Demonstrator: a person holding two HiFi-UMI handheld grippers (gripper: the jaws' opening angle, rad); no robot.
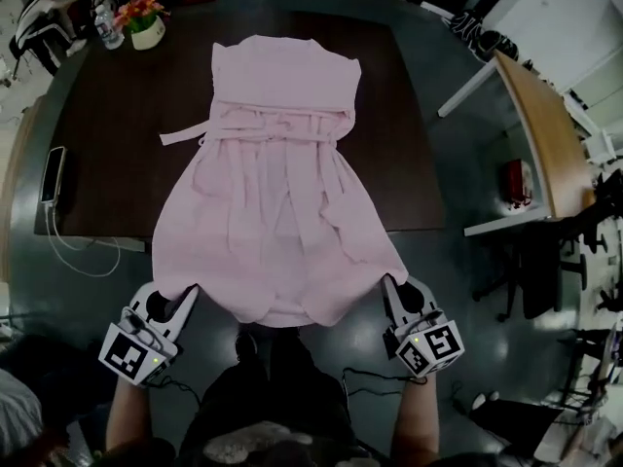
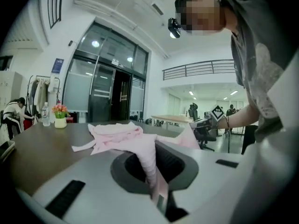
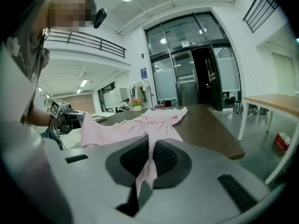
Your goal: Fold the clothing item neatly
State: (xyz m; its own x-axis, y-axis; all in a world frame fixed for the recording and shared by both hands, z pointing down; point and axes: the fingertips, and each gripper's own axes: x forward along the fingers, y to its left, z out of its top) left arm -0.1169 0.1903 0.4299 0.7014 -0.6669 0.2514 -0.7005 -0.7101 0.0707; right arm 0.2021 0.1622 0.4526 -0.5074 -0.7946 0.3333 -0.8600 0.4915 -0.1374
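A pale pink dress [image 1: 282, 188] with a waist tie lies lengthwise on the dark table [image 1: 107, 134], its top at the far end and its hem hanging past the near edge. My left gripper [image 1: 183, 305] is shut on the hem's left corner and my right gripper [image 1: 391, 292] on its right corner, both lifted off the table. In the left gripper view pink cloth [image 2: 148, 160] is pinched between the dark pads, and my left gripper [image 2: 156, 190] is shut on it. The right gripper view shows the same cloth [image 3: 150, 164] clamped in my right gripper [image 3: 142, 183].
A white pot of flowers [image 1: 144, 22] and a water bottle [image 1: 109, 27] stand at the table's far left corner. A phone with a white cable [image 1: 51, 175] lies at the left edge. A wooden desk [image 1: 540, 134] and dark chairs stand to the right.
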